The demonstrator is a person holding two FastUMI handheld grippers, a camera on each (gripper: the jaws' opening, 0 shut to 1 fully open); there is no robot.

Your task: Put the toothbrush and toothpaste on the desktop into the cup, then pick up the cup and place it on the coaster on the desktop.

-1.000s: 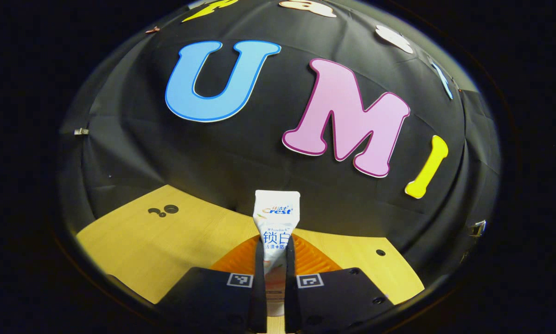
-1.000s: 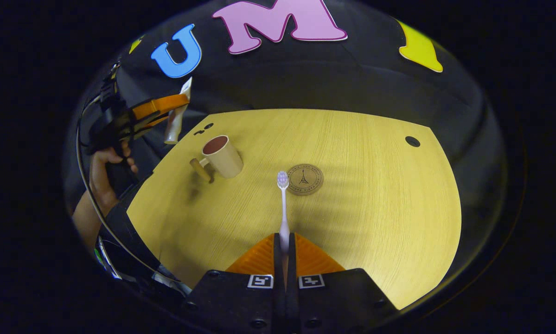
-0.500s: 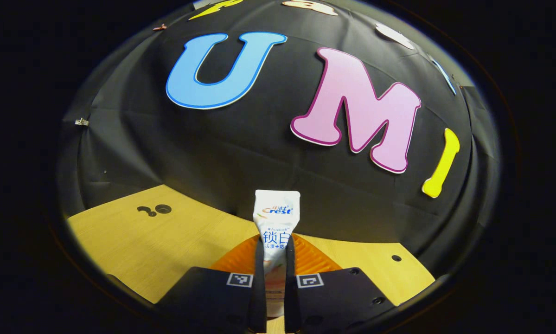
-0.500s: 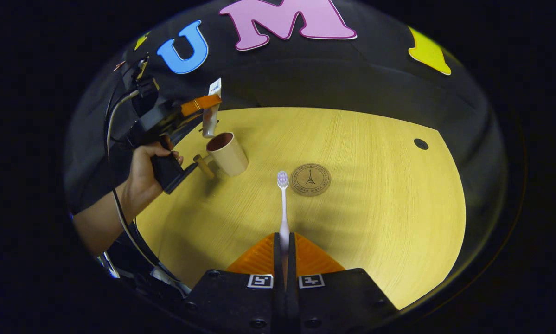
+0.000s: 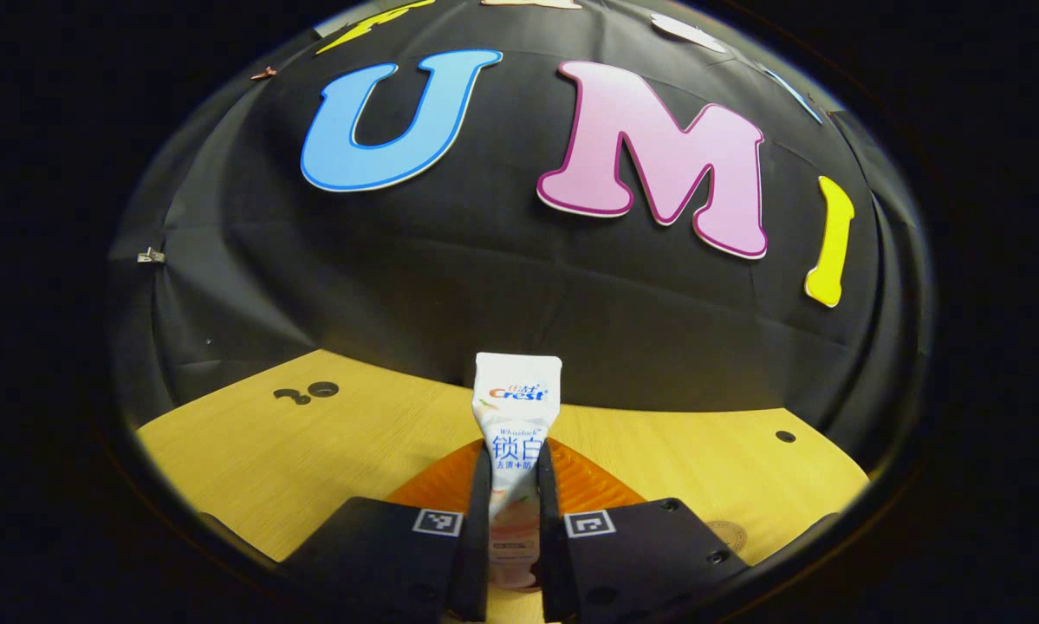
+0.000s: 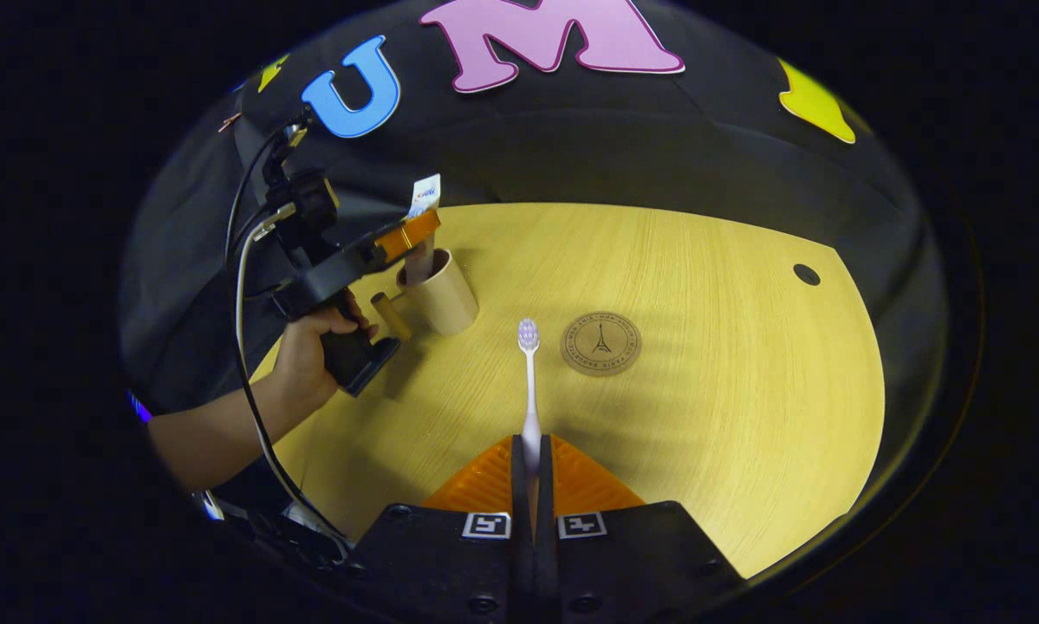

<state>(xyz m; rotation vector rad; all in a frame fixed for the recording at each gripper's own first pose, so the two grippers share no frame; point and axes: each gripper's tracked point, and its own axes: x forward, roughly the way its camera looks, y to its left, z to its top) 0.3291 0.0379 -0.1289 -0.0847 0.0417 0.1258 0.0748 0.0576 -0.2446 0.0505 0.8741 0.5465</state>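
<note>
In the left gripper view, the left gripper (image 5: 513, 485) is closed on the toothpaste (image 5: 516, 414), both fingers pressed against the sides of the tube. The tube stands upright between them, its flat crimped end uppermost and reaching above the far edge of the desktop (image 5: 311, 451) against the black booth wall (image 5: 398, 277). The lower end of the tube is hidden between the fingers. A small part of the coaster (image 5: 729, 535) shows low on the right, lying flat on the wood. Two dark holes in the desktop sit at far left and one at far right.

In the right gripper view, the right gripper (image 6: 531, 459) is clamped on the toothbrush (image 6: 529, 390); the handle runs forward from between the fingers and the bristled head points away, held above the desktop (image 6: 701, 347). The round coaster (image 6: 601, 343) lies just right of the brush head, apart from it. The cup (image 6: 439, 293) stands upright at the left rear of the desktop, handle turned toward the left. The left gripper (image 6: 411, 236), held by a hand (image 6: 311, 355), hangs directly over the cup with the toothpaste (image 6: 421, 227) upright, its lower end inside the cup mouth and its crimped end sticking up above the fingers. Whether the tube touches the cup bottom cannot be told. A cable trails from that gripper down past the person's forearm.
</note>
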